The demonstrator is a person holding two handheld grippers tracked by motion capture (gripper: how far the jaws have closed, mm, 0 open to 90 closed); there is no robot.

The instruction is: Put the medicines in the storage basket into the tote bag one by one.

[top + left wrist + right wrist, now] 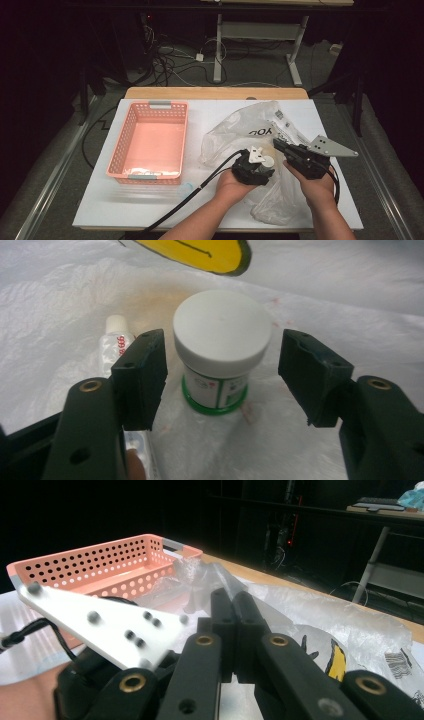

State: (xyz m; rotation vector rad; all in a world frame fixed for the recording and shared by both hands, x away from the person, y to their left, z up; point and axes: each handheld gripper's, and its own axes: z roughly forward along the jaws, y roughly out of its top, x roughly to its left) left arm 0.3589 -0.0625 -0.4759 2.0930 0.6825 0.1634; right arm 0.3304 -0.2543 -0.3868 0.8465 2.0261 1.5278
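A small jar [222, 347] with a white lid and a green base stands on the white film of the plastic bag [250, 127]. My left gripper [222, 357] is open around it, one jaw on each side, and neither pad touches the jar. A small tube [114, 337] with a white cap lies just beyond the left jaw. In the high view the left gripper [252, 167] reaches down into the bag near the table's front. My right gripper [232, 597] is shut, its jaws together at the bag's film [200, 575]. I cannot tell whether it pinches the film.
A salmon-pink perforated basket [150, 107] stands on the left half of the white table [100, 200], with something pale lying at its near end. A small clear object [187, 187] lies in front of the basket. Cables and table legs lie on the floor beyond.
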